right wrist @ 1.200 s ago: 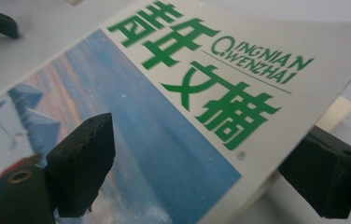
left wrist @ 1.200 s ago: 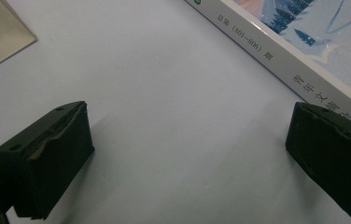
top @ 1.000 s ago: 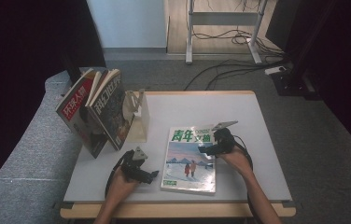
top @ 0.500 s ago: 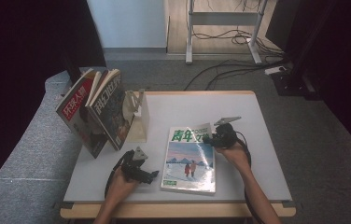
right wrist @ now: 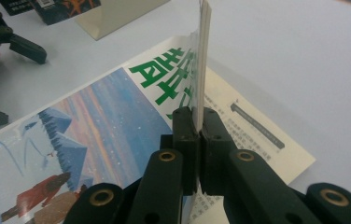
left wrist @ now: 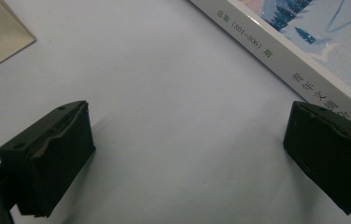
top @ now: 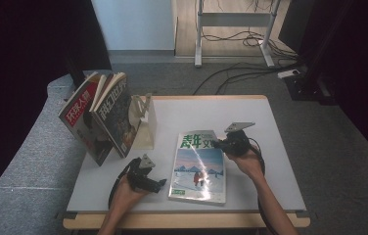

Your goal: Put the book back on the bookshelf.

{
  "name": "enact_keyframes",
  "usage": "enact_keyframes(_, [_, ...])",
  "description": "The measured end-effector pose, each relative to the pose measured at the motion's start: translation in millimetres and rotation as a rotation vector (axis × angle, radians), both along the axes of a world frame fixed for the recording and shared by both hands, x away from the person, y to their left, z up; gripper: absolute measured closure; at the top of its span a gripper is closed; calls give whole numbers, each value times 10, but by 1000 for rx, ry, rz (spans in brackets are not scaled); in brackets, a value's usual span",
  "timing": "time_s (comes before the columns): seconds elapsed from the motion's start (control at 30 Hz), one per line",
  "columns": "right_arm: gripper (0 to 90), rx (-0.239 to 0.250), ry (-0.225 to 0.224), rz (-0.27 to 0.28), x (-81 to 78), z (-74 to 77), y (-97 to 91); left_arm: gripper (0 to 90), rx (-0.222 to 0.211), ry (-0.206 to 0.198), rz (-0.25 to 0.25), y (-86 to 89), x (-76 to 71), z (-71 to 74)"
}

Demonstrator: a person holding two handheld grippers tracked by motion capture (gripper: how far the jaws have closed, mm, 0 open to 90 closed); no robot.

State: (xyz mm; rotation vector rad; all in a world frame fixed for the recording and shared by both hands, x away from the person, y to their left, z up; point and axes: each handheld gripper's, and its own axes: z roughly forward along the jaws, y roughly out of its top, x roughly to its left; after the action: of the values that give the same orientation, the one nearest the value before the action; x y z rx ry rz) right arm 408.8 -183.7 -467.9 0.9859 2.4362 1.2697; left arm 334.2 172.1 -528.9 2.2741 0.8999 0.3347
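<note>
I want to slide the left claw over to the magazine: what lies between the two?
Bare white table. In the left gripper view, the open left claw frames empty tabletop up to the magazine's spine.

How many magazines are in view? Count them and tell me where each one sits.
3. Two stand leaning in the beige rack at the table's left: the red-covered magazine and the dark-covered magazine. The third magazine lies flat mid-table, its cover pinched by the right gripper. The rack may hide more.

two magazines [top: 96, 122] leaning on cream stand [top: 143, 125], white table [top: 270, 142]
</note>
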Motion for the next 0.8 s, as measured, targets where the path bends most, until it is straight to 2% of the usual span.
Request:
enact_keyframes(0.17, [862,-8,-49,21,-74,126,25,40,-1,10,9,14,11,22])
enact_keyframes(0.33, [861,-13,-77,33,-129,237,27,154,-21,16,37,50,28,57])
enact_keyframes(0.37, [861,-16,-80,35,-139,253,30,164,-57,42,23,67,46,70])
enact_keyframes(0.4, [861,-18,-86,37,-146,266,33,171,-121,60,6,76,71,116])
enact_keyframes(0.43, [861,-19,-91,37,-154,276,36,172,-131,54,-2,59,77,147])
enact_keyframes(0.57, [861,-20,-102,42,-176,302,33,183,-151,59,-71,-72,121,283])
enact_keyframes(0.6, [861,-20,-102,42,-176,302,33,193,-151,59,-71,-72,121,283])
enact_keyframes(0.63, [861,-18,-103,43,-186,310,23,197,-149,66,-103,-162,142,322])
enact_keyframes(0.67, [861,-17,-105,43,-191,313,19,200,-149,66,-103,-162,142,322])
enact_keyframes(0.77, [861,-15,-112,45,-207,324,7,216,-129,90,-155,-311,184,315])
enact_keyframes(0.8, [861,-15,-112,45,-207,324,7,221,-129,90,-155,-311,184,315])
